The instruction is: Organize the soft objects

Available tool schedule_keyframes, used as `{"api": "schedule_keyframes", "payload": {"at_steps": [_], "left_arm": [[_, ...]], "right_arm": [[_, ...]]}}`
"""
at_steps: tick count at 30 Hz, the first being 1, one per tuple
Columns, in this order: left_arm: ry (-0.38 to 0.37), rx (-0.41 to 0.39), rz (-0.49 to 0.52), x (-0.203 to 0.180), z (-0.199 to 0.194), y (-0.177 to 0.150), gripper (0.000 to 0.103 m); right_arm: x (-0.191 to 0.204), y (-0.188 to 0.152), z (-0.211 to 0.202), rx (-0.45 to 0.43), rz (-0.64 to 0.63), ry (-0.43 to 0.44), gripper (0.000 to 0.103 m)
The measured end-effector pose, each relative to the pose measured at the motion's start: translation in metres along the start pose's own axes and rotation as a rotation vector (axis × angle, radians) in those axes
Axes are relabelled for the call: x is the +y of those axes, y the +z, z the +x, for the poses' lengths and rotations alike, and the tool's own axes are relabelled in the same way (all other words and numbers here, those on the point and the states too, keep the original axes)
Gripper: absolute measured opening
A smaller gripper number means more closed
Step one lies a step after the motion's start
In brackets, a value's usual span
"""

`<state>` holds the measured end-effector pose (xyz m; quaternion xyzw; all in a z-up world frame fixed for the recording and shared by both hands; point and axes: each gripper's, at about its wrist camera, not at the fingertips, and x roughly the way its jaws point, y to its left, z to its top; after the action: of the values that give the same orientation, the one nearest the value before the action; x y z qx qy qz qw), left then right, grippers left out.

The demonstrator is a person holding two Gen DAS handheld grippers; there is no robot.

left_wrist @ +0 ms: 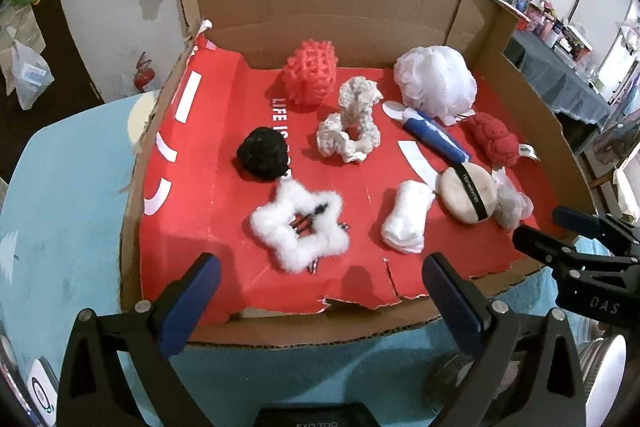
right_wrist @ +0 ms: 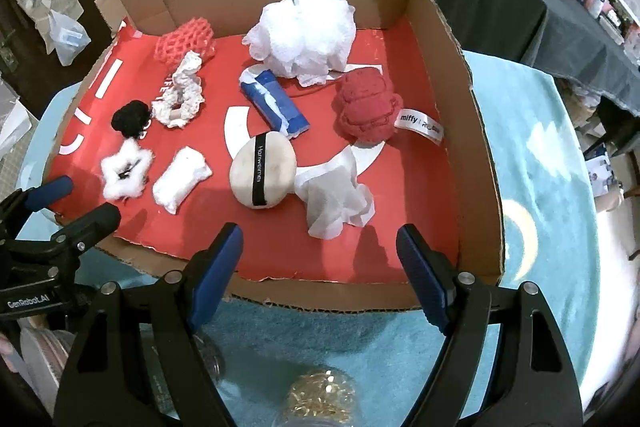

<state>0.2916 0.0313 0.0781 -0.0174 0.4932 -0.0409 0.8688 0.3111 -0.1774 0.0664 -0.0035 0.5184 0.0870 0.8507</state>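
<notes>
A shallow cardboard box [left_wrist: 224,7] with a red printed floor sits on a surface covered by a light blue towel [right_wrist: 532,155], and all the soft things lie inside it. Against the back wall rest a coral foam net [left_wrist: 310,73] toward the left corner and a white mesh bath pouf [left_wrist: 436,79] toward the right corner. Between them, a little forward, lies a cream crocheted scrunchie [left_wrist: 352,123]. A blue and white tube [left_wrist: 436,137] lies just in front of the pouf, and a red knitted toy [right_wrist: 366,107] with a white label sits near the right wall. A black pom-pom [left_wrist: 262,155] rests toward the left side, with a white fluffy star clip [left_wrist: 298,225] just in front of it near the front edge. A folded white cloth [left_wrist: 406,217] lies beside the star, then a round beige powder puff [right_wrist: 262,173] with a black strap, touching a crumpled white tissue [right_wrist: 334,199] toward the front right. The left tongs [left_wrist: 320,291] hover at the torn front edge of the box with fingers wide apart and nothing between them. The right tongs [right_wrist: 320,267] hang at the front edge as well, spread apart and empty, just before the tissue.
</notes>
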Motion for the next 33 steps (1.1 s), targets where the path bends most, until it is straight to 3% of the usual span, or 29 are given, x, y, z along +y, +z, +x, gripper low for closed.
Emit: {"api": "schedule_keyframes", "payload": {"at_steps": [33], "left_arm": [[0.012, -0.015, 0.009, -0.0014, -0.0006, -0.0004, 0.103]], "right_arm": [[-0.0012, -0.0001, -0.0008, -0.002, 0.002, -0.006, 0.079]]}}
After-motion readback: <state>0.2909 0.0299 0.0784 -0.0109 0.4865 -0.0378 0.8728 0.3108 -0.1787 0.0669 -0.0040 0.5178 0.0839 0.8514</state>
